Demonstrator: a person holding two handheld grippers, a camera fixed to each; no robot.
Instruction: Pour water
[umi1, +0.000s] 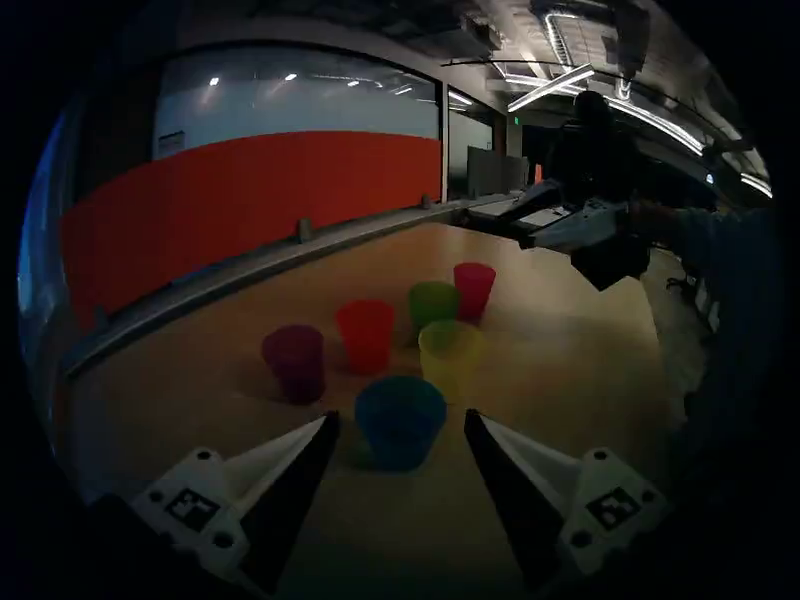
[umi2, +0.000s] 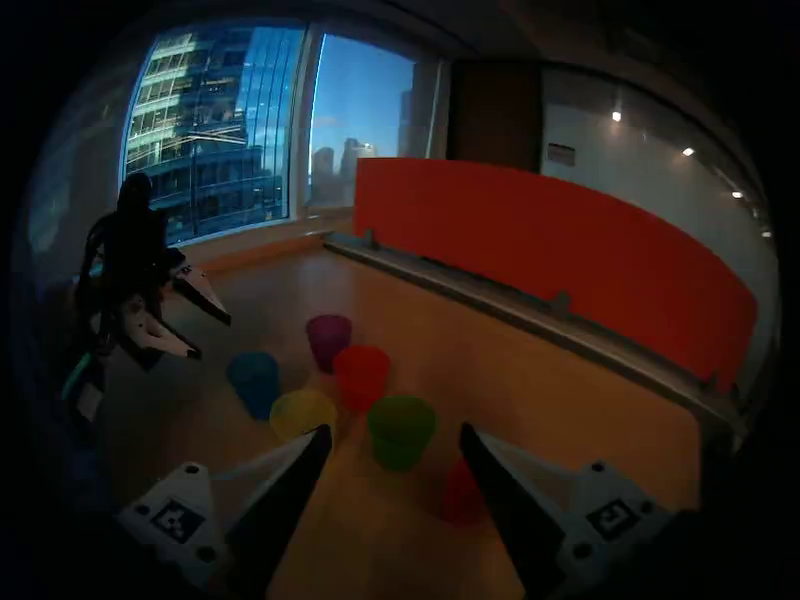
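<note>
Handheld rig, white and dark
Left gripper (umi1: 400, 417) and right gripper (umi2: 393, 430): pale tapered fingers (umi1: 265, 465), dark inner faces, square black-and-white markers (umi1: 192, 508), small round screws (umi1: 203, 455); dark bluish sleeve (umi1: 730, 260) beyond.

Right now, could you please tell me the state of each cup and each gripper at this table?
blue cup: upright, fill unclear
yellow cup: upright, fill unclear
red cup: upright, fill unclear
purple cup: upright, fill unclear
green cup: upright, fill unclear
pink cup: upright, fill unclear
left gripper: open, holding nothing
right gripper: open, holding nothing
</note>
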